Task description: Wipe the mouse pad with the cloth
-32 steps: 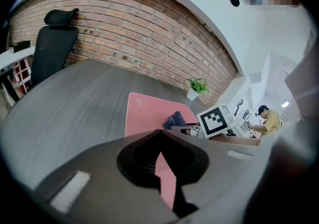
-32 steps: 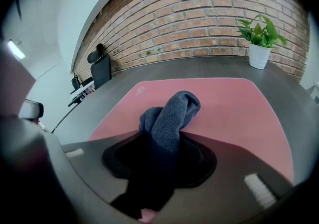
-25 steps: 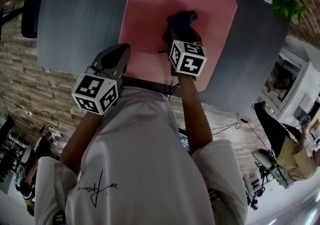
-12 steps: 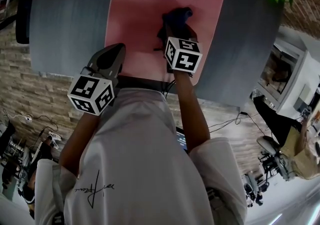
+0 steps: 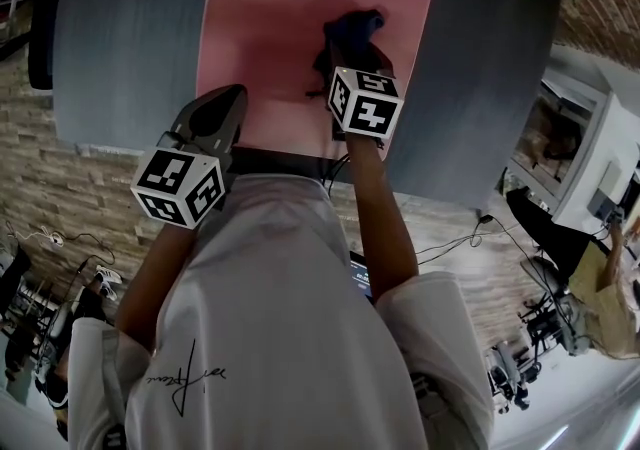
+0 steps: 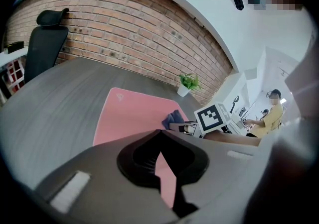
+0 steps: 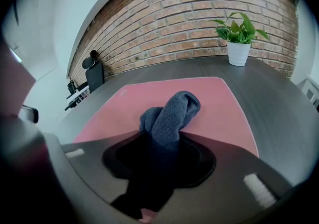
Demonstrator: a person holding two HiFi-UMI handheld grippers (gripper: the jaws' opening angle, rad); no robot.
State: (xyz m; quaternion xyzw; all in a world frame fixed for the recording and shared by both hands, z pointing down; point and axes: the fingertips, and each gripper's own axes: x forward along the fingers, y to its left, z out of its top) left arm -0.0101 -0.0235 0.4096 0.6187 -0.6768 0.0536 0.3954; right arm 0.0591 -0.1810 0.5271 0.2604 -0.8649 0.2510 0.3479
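Note:
A pink mouse pad [image 5: 280, 28] lies on the dark grey table [image 5: 130, 48]. A dark blue cloth [image 5: 354, 30] is bunched on the pad's right half, and my right gripper [image 5: 346, 56] is shut on it from the near side. In the right gripper view the cloth [image 7: 170, 114] sticks out forward between the jaws of my right gripper [image 7: 164, 141] onto the pad [image 7: 219, 106]. My left gripper [image 5: 224, 106] is at the pad's near left edge. In its own view my left gripper [image 6: 159, 141] is shut with nothing in it, and the pad [image 6: 132, 113] and cloth [image 6: 174, 117] lie ahead.
A potted plant [image 7: 238, 39] stands at the table's far right by the brick wall. A black office chair [image 6: 47, 36] is at the far left. The table's near edge [image 5: 440, 193] runs just behind the grippers, with the person's body under it. Another person sits at the far right [image 6: 266, 118].
My right gripper has slid the cloth a little to the right across the pad. The left gripper has stayed at the pad's near edge. The head view has shifted slightly.

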